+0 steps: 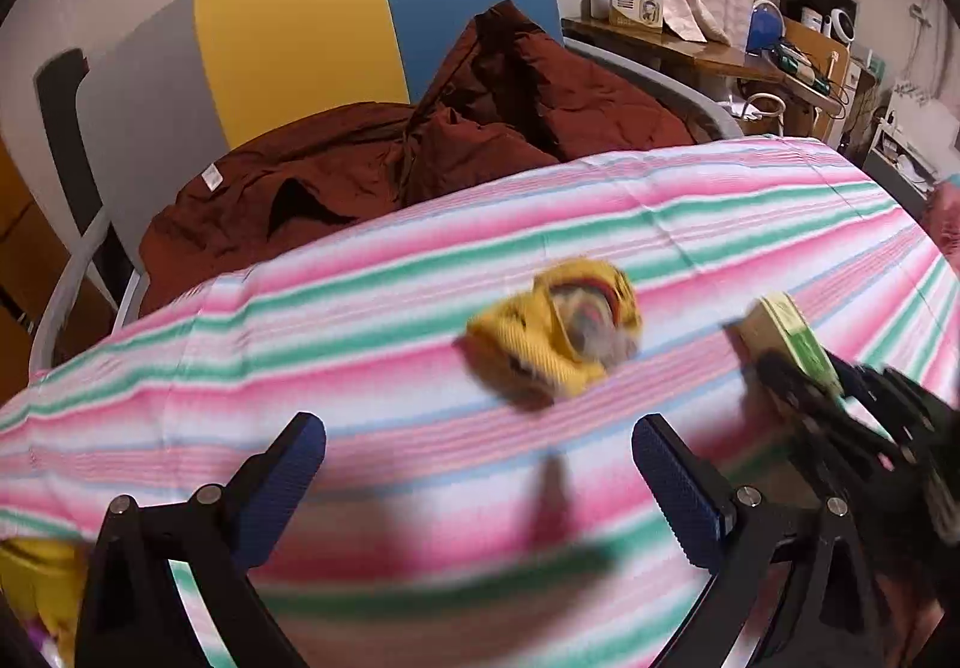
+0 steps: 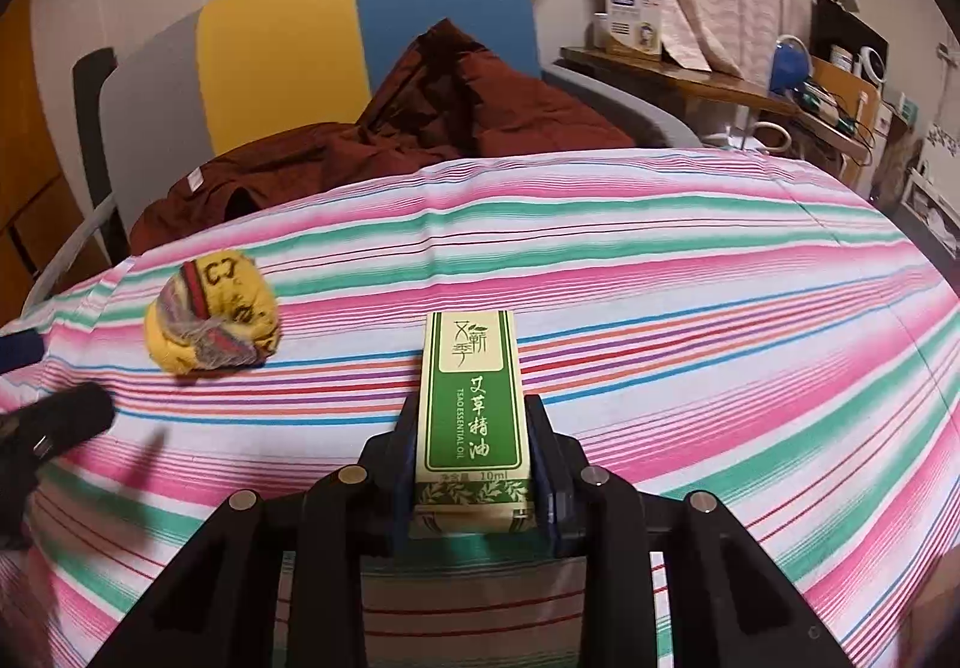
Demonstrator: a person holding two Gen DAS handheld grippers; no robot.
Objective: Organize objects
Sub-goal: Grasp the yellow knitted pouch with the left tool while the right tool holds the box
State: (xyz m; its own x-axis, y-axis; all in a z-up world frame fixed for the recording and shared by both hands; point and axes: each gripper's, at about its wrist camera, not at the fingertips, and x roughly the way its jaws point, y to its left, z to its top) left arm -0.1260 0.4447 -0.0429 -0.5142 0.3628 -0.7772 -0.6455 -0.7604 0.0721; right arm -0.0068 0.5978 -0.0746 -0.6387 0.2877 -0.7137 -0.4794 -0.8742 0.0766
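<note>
Green box (image 2: 471,416) of essential oil is clamped between the pads of the right gripper (image 2: 474,464), held just above the striped cloth (image 2: 720,308) near its middle; it is gripped low on its sides, its printed face turned up and its far end pointing toward the far edge; rolled yellow sock (image 2: 213,317) is seen lying loose on the cloth toward the left edge, well apart from the box; left gripper (image 1: 480,464) is spread wide with nothing between its pads, aimed at the sock (image 1: 555,329) from the near side; red garment (image 1: 360,170) is heaped on the chair (image 1: 288,38) beyond the far edge; for the step in hand, the box is best kept level and squeezed no harder, since thin card may be crushed; it should be set down flat before being let go; the sock should be straddled fully before the left pads are closed.
</note>
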